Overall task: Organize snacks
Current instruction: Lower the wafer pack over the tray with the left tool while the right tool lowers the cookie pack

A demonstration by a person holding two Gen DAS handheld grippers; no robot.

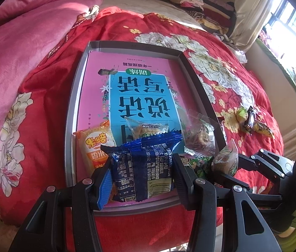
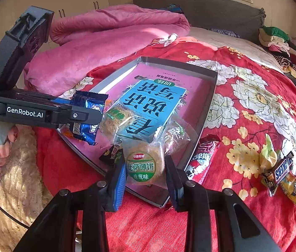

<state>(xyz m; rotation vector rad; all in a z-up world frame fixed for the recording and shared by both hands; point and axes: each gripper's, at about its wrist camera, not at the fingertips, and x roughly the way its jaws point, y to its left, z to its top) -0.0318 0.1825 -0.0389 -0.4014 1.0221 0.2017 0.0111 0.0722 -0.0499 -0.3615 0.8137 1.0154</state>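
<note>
Both grippers hover over the tray: left gripper jaws clamped on a blue packet, right gripper jaws clamped on a biscuit.

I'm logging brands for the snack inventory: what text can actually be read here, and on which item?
"GenRobot.AI": left gripper body.
"SNICKERS": dark bar on red quilt.
"米多奇": orange packet.
"比萨薄饼", "香葱味": round cracker pack.
"说话写话", upside down: blue book.
Blue wrapper: print too small.
</note>
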